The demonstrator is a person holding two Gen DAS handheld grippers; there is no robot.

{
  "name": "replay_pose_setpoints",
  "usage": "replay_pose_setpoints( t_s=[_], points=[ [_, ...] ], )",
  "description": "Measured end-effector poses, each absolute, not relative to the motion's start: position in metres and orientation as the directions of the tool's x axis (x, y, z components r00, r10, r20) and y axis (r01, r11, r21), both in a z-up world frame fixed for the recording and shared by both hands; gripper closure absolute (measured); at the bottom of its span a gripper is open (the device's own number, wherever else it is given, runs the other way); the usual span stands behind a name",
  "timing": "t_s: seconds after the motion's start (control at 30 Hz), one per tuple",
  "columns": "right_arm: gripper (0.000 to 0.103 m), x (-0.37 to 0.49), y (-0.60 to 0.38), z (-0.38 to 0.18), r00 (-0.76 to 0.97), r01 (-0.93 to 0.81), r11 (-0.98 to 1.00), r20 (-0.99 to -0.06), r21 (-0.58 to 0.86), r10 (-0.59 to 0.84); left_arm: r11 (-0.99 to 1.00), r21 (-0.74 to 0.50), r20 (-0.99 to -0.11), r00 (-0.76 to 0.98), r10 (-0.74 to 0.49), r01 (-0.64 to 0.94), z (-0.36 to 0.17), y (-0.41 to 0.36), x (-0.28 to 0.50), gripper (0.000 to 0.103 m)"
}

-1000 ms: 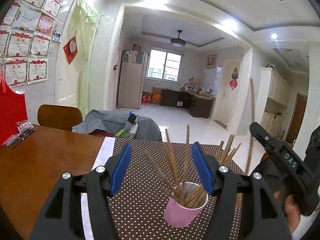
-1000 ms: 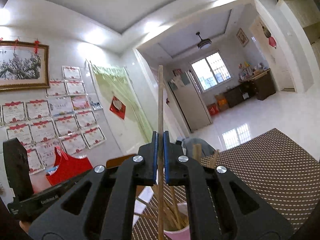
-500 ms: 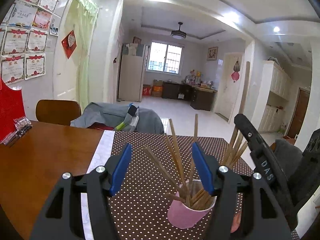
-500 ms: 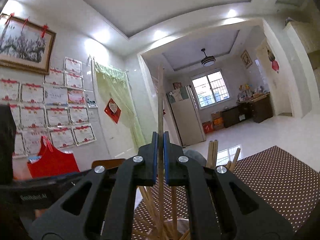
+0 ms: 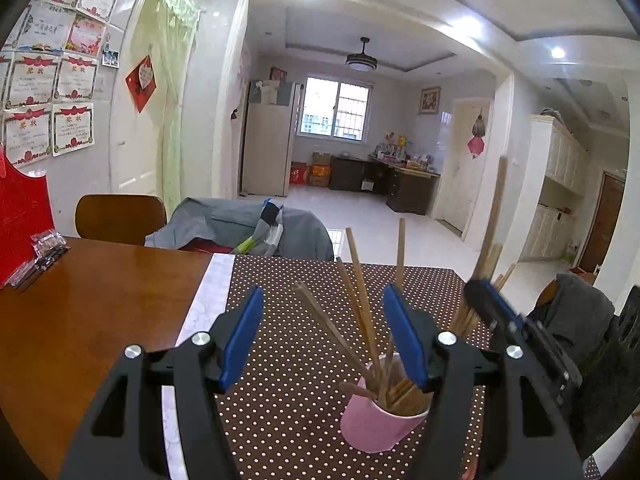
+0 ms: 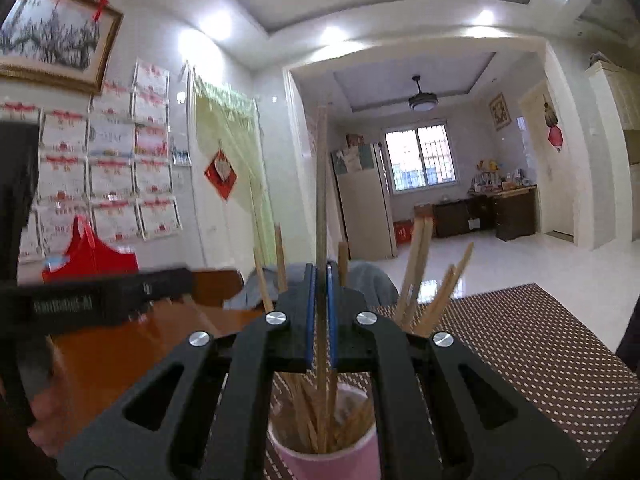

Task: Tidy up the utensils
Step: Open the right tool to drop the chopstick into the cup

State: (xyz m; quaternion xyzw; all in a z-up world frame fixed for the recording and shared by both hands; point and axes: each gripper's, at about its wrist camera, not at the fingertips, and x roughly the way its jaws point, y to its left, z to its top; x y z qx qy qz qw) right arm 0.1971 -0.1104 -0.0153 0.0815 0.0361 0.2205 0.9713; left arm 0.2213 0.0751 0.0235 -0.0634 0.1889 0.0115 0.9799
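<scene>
A pink cup (image 5: 380, 424) holding several wooden chopsticks (image 5: 360, 300) stands on a brown dotted mat (image 5: 288, 360). My left gripper (image 5: 323, 312) is open; the cup sits low between its fingers, close to the right one, and the pads do not press on it. My right gripper (image 6: 320, 280) is shut on one upright chopstick (image 6: 322, 200), whose lower end reaches down into the pink cup (image 6: 332, 460). In the left wrist view the right gripper (image 5: 480, 292) comes in from the right, above the cup, with its chopstick (image 5: 496, 208) standing tall.
The mat lies on a wooden table (image 5: 80, 320). A wooden chair (image 5: 120, 216) and a pile of grey clothing (image 5: 240, 224) stand behind the table. A red bag (image 5: 20, 220) and small plastic packets (image 5: 44, 248) sit at the table's far left.
My right gripper has sunk with its chopstick toward the cup and rolled upright, so the stick's lower end now enters the cup. The left gripper has shifted slightly and stays open.
</scene>
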Motion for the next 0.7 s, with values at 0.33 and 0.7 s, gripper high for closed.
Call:
replay_pose_setpoints(
  t_s=[0.33, 0.7],
  points=[
    [0.097, 0.195, -0.11, -0.037, 0.886, -0.409, 0.896, -0.16, 0.17, 0.435, 0.996, -0.076, -0.384, 0.923, 0.01, -0.042, 0.024, 0.061, 0.206, 0.041],
    [0.094, 0.175, -0.122, -0.037, 0.879, -0.399, 0.894, -0.192, 0.204, 0.437, 0.998, -0.058, -0.387, 0.922, 0.009, -0.034, 0.025, 0.053, 0.182, 0.041]
  ],
)
